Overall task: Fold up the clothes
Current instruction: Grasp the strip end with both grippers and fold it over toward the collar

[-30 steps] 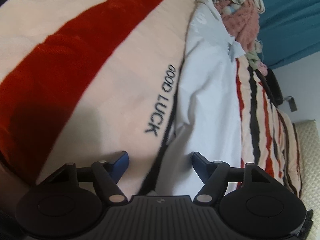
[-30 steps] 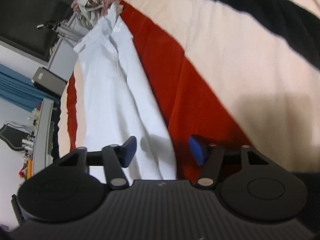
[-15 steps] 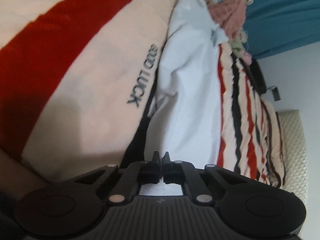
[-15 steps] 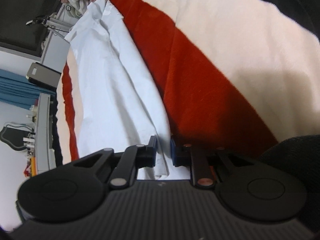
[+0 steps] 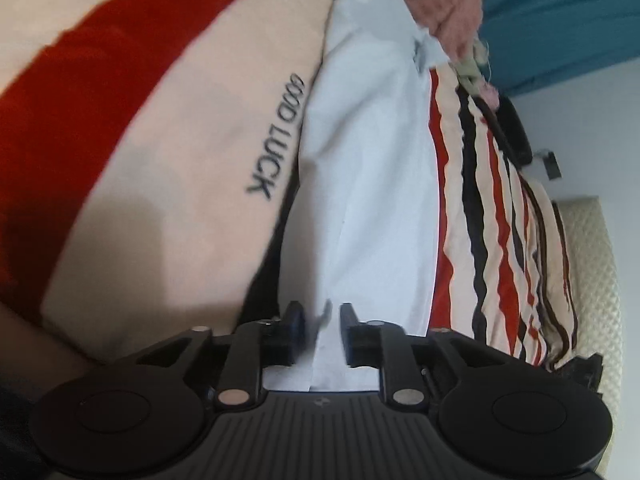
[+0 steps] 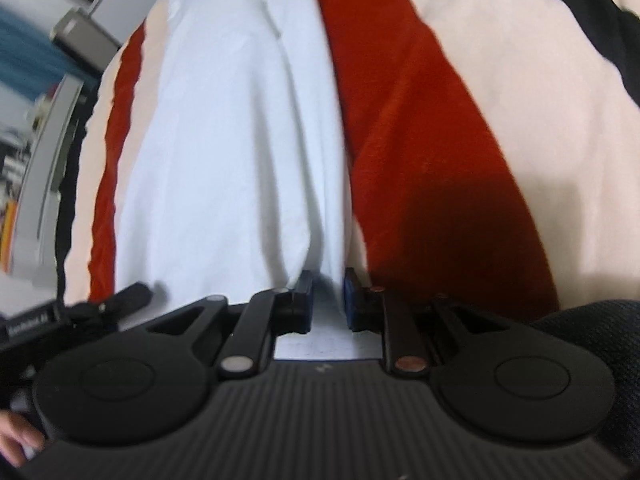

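A white garment (image 5: 368, 184) lies lengthwise on a blanket with red, cream and black stripes (image 5: 160, 100) that bears the print "GOOD LUCK". My left gripper (image 5: 322, 316) is at the garment's near edge. Its jaws are opening, and a small fold of the white cloth stands loose in the gap between them. In the right wrist view the same white garment (image 6: 224, 140) runs away from me over the striped blanket (image 6: 420, 120). My right gripper (image 6: 327, 284) is shut on a bunch of its near hem.
A pile of mixed clothes (image 5: 444, 4) lies past the garment's far end, before a blue curtain (image 5: 560, 20). A beige quilted panel (image 5: 600, 280) borders the bed. Grey furniture (image 6: 48, 140) stands beside it. A hand (image 6: 16, 444) and dark fabric (image 6: 592, 340) are close to me.
Both grippers closed from wide open onto the white garment's near edge. The left one has since parted again. The right one has rolled and shifted with the hem in it.
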The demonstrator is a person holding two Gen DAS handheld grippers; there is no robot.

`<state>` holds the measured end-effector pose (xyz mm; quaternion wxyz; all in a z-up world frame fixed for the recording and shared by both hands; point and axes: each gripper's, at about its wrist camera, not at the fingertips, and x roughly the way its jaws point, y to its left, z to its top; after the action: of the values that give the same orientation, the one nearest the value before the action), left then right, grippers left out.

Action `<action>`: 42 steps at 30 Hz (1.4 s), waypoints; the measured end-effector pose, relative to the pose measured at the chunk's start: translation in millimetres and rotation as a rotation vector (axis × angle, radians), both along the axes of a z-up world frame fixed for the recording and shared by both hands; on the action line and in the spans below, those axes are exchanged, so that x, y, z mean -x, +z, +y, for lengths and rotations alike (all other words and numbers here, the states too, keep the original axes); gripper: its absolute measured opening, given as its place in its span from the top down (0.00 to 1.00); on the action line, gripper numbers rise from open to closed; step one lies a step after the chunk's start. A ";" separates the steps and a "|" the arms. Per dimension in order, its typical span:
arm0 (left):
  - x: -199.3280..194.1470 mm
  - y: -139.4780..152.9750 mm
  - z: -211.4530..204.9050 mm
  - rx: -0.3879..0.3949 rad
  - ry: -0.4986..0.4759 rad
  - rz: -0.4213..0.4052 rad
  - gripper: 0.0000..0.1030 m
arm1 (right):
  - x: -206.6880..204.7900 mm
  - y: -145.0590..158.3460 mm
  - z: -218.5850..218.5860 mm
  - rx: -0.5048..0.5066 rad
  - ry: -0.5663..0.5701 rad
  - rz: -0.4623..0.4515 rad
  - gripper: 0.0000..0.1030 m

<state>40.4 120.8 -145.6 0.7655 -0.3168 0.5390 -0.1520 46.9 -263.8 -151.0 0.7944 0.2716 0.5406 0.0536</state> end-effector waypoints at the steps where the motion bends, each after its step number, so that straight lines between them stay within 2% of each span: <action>1: -0.1 0.2 -0.4 -0.003 -0.001 0.002 0.78 | 1.9 1.3 -1.8 -0.011 -0.006 -0.010 0.89; 2: -0.1 0.8 0.0 -0.002 0.001 0.005 0.78 | 4.6 2.2 -5.7 -0.032 -0.023 -0.020 0.94; 5: -2.5 4.5 3.0 0.011 0.012 0.011 0.97 | 8.7 8.9 -19.8 -0.109 -0.070 -0.060 0.95; 9: -9.0 20.4 11.6 0.054 0.034 -0.003 0.98 | 10.5 31.6 -39.3 -0.198 -0.099 -0.134 0.95; 15: -5.8 96.3 21.8 0.146 0.062 -0.175 0.99 | 18.4 104.5 -54.0 -0.236 -0.130 -0.320 0.96; 19: 9.3 131.4 27.4 0.183 0.076 -0.252 0.99 | 36.0 140.2 -58.1 -0.217 -0.119 -0.398 0.96; 22: 29.1 139.0 33.5 0.193 0.075 -0.254 0.99 | 55.1 153.2 -58.6 -0.194 -0.103 -0.417 0.96; 27: 49.0 136.5 47.1 0.194 0.060 -0.230 0.99 | 67.8 151.0 -53.0 -0.151 -0.067 -0.397 0.96; 31: 22.7 128.2 45.2 0.171 0.082 -0.211 0.99 | 42.9 145.5 -52.6 -0.147 -0.102 -0.380 0.96; 34: -16.5 130.3 38.5 0.106 0.107 -0.228 0.99 | 6.6 140.4 -47.9 -0.151 -0.149 -0.373 0.96; 38: -77.2 136.0 24.0 0.019 0.121 -0.296 0.98 | -56.7 133.9 -39.6 -0.125 -0.199 -0.405 0.96; 42: -135.0 134.4 3.5 -0.107 0.114 -0.450 0.98 | -126.0 120.7 -34.5 -0.087 -0.212 -0.473 0.96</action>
<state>175.4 124.3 -11.2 0.8894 -0.2638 0.3435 -0.1465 172.9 -298.2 -30.3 0.8875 0.3406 0.3055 0.0555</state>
